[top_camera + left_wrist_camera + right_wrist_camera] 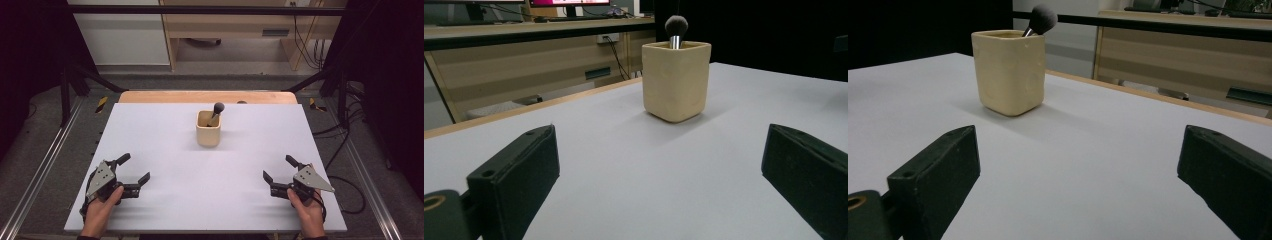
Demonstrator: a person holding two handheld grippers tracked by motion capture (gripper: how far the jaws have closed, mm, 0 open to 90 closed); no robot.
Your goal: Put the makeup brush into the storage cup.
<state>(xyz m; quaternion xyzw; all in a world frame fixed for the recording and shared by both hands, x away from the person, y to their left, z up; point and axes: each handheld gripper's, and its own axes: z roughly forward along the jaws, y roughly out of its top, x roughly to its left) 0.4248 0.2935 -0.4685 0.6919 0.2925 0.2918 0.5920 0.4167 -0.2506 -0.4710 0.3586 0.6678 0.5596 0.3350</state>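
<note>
High view, brush point(217, 111) upright in cup point(208, 131), both tools gaping, well apart.

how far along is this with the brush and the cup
Done: the brush stands in the cup, head up, leaning on the rim. In hand: nothing. The left gripper and right gripper sit open near the table's front edge, well short of the cup, both aimed at it. Left: whichever comes next, reaching the cup or brush has not begun, so this looks like either the very start or a finished placement.
</note>
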